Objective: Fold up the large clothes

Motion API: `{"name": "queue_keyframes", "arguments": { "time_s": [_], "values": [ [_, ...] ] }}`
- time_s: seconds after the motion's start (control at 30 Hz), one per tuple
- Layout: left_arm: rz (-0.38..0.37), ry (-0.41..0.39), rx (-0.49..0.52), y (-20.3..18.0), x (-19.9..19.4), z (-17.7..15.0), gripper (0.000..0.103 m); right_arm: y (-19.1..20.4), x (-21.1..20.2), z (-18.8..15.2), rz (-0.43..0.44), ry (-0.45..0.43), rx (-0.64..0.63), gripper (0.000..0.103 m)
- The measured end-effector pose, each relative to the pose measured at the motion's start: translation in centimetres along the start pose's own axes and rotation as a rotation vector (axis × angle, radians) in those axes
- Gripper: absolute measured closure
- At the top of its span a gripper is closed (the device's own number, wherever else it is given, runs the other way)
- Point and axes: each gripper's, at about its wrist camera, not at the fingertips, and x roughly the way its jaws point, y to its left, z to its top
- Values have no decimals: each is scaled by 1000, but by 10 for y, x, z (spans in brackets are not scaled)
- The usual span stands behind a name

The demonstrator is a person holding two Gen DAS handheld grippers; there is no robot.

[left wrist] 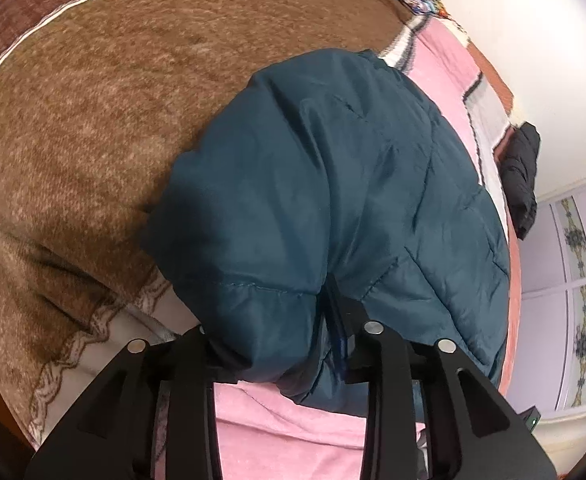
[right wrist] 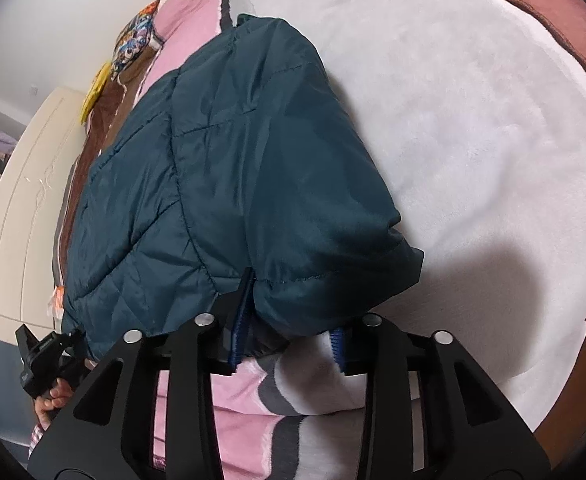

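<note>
A dark teal quilted puffer jacket (left wrist: pixel 333 184) lies folded into a thick bundle on a bed, resting on a pink, white and grey fleece blanket (right wrist: pixel 473 128) beside a brown plush blanket (left wrist: pixel 93 120). The black left gripper (left wrist: pixel 281 320) straddles the jacket's near corner, jaws parted with padded fabric bulging between them; the pads' contact is hidden. The black right gripper (right wrist: pixel 289 320) stands at the other near corner, its blue-ribbed fingers (right wrist: pixel 239 320) apart around the hem without squeezing it.
</note>
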Motion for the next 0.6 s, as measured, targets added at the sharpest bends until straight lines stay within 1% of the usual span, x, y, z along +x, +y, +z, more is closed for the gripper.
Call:
{"name": "queue_keyframes", "arguments": {
  "time_s": [0.03,0.13,0.2,0.3,0.37,0.4,0.47,0.53,0.6],
  "values": [
    [2,-2,-11,0,0,0,68,0,1,2,-3,10,-2,66],
    [7,-9,-41,4,-1,1,60,-1,0,4,4,32,-11,64],
    [4,-14,-74,5,-2,2,51,1,-3,5,3,54,-15,62],
    [-10,-18,-81,6,-3,4,47,-1,-12,4,-2,71,-19,58],
    [-22,-12,-76,10,-4,5,46,-4,-23,0,-34,69,-20,52],
    [-33,-4,-77,11,-3,7,46,-5,-30,-2,-53,57,-20,52],
    [-67,9,-81,14,-4,9,46,-5,-50,-7,-106,0,-31,51],
    [-96,15,-84,18,-5,11,46,8,-71,-9,-161,-77,-93,51],
    [-129,15,-83,23,-6,11,46,31,-81,-8,-152,-110,-179,55]
  ]
}}
